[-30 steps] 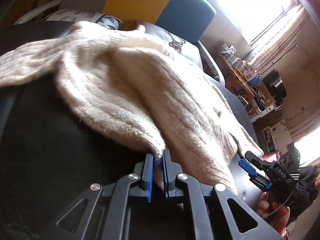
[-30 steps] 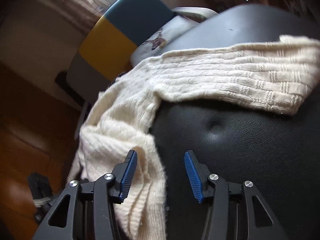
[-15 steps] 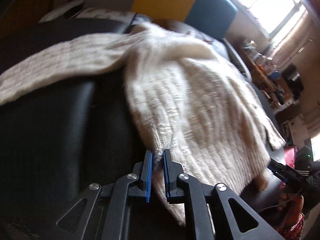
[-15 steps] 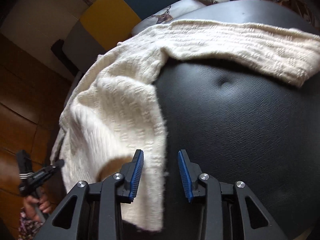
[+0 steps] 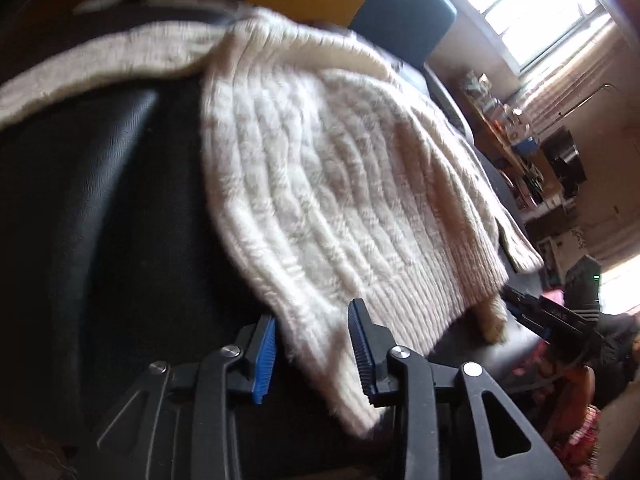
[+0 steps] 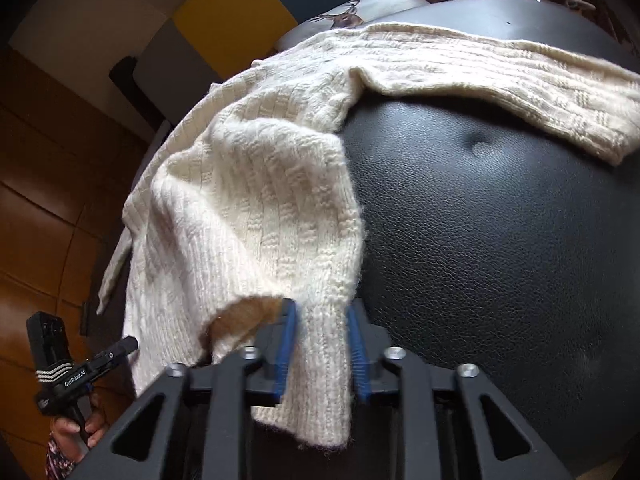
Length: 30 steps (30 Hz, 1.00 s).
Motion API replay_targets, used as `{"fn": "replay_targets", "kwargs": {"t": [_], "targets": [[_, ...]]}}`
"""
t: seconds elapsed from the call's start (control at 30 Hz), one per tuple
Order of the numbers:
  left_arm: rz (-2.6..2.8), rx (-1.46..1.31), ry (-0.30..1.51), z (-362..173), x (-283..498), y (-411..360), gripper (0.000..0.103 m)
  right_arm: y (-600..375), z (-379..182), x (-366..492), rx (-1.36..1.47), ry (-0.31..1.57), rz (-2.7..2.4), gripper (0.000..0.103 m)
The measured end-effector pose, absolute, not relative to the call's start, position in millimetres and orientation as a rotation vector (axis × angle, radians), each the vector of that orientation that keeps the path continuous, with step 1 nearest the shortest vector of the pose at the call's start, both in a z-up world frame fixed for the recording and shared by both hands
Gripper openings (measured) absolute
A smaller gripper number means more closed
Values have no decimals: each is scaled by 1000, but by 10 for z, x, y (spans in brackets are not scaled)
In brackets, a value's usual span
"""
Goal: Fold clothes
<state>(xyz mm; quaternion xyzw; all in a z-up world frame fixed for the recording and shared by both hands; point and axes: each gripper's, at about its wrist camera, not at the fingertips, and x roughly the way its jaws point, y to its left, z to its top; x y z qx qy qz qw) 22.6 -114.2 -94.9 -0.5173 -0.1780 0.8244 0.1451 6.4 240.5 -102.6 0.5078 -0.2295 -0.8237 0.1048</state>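
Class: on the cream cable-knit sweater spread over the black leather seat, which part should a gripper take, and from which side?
Probably the ribbed hem corner of the cream cable-knit sweater, approached from the near edge of the black leather seat: the hem overhangs there, so fingers can pass above and below it.

Before you a black, grained leather cushion (image 6: 500,240) with a tufted dimple carries the cream knit sweater (image 6: 256,216), one sleeve stretched across its far side, the hem draping over its near edge.
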Motion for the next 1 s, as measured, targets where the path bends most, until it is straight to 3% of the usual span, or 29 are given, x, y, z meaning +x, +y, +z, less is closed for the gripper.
{"fn": "replay_targets", "kwargs": {"t": [0.07,0.1,0.2,0.43,0.67,1.0], "targets": [[2394,-1479,-465,-943,226,-1064,29,2377,-1012,80,1484,-634,-2432,9],[2384,-1485,-428,-938,213,-1053,14,2393,-989,94,1477,-619,-2437,9],[2332,-1512,-341,-915,189,-1156,7,2537,-894,144,1459,-613,-2462,8],[2367,-1618,-118,-831,61,-1665,6,2798,-709,241,1443,-591,-2515,7],[2333,-1648,-257,-897,139,-1956,7,2730,-1018,321,1525,-625,-2482,7],[2329,-1553,-37,-661,291,-1746,8,2705,-886,277,1541,-599,-2446,11]]}}
